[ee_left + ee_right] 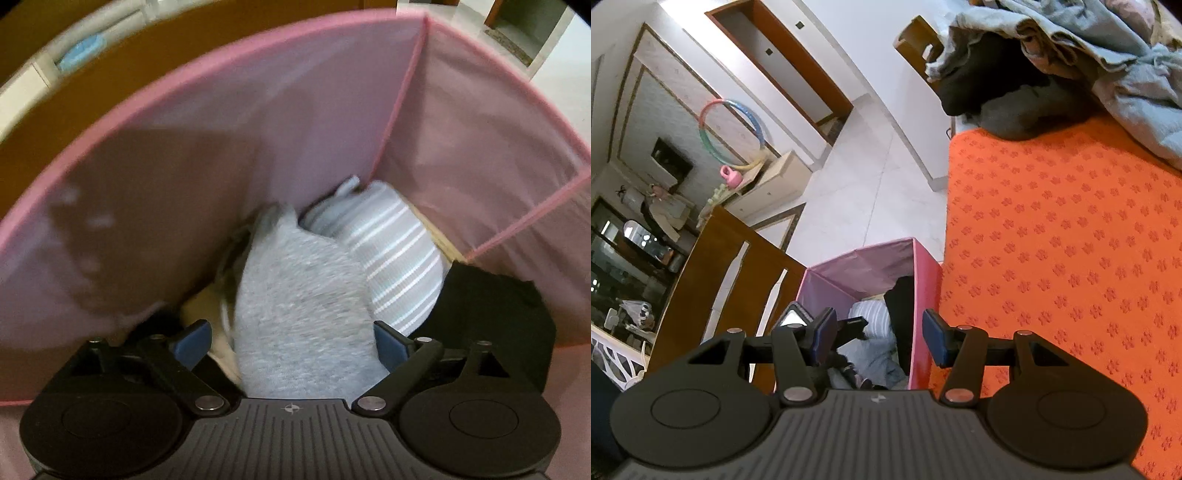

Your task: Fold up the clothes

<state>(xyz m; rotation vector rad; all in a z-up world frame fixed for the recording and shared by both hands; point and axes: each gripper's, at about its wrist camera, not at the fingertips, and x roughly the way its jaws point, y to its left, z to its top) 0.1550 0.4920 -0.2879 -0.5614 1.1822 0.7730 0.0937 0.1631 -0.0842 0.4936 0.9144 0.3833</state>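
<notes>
My left gripper (pixel 291 341) is down inside the pink fabric bin (pixel 295 92), its blue fingers wide apart on either side of a folded grey garment (pixel 299 306). A grey-and-white striped folded piece (pixel 391 251) lies behind it, and a black garment (pixel 491 314) to the right. My right gripper (pixel 879 336) is open and empty, held above the bin (pixel 925 280) beside the orange mat (pixel 1071 240). The left gripper's body (pixel 792 317) shows in the bin. A pile of grey and dark clothes (pixel 1089 55) lies at the mat's far end.
A brown wooden chair (pixel 713 280) stands left of the bin. White tiled floor (pixel 868 177) stretches beyond, with a cabinet, a hoop and a doorway at the far wall.
</notes>
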